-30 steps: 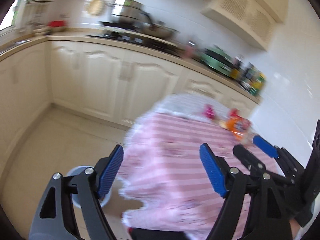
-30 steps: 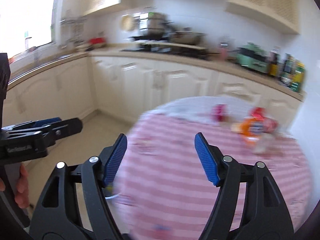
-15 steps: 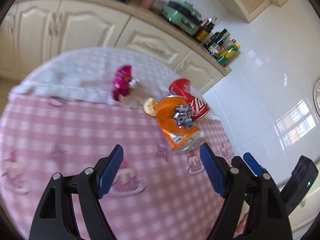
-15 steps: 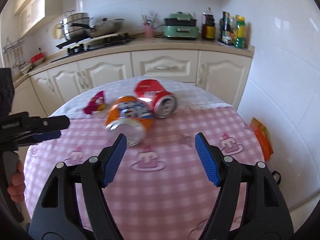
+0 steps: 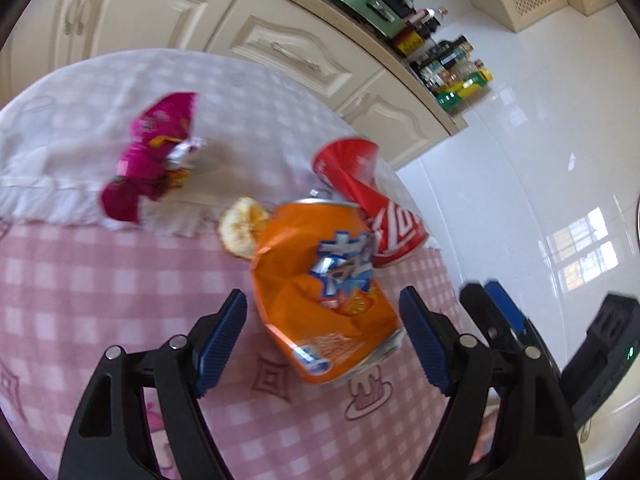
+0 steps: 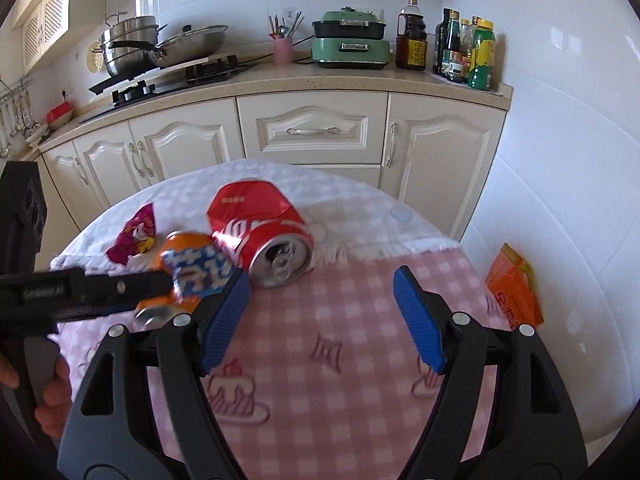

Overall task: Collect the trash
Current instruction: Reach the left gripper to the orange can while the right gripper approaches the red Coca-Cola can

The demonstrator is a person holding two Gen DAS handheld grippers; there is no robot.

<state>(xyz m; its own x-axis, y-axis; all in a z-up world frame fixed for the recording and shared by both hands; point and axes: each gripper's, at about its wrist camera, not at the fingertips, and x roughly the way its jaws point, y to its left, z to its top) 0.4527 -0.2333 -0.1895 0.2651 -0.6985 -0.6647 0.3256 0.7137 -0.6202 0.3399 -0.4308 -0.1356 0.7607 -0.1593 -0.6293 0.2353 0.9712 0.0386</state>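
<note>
Orange can [image 5: 326,290] lay crushed between the left tongs [image 5: 322,338], spread, untouched. Right tongs [image 6: 322,316] were opening, empty. Best to clamp across the dented middle.

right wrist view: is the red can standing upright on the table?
No. The red can lies on its side on the table, dented, with its opened top facing the camera.

Crushed red can [image 6: 262,234] – orange can [image 6: 192,268] beside, right claw [image 6: 320,316] opening, empty
</note>
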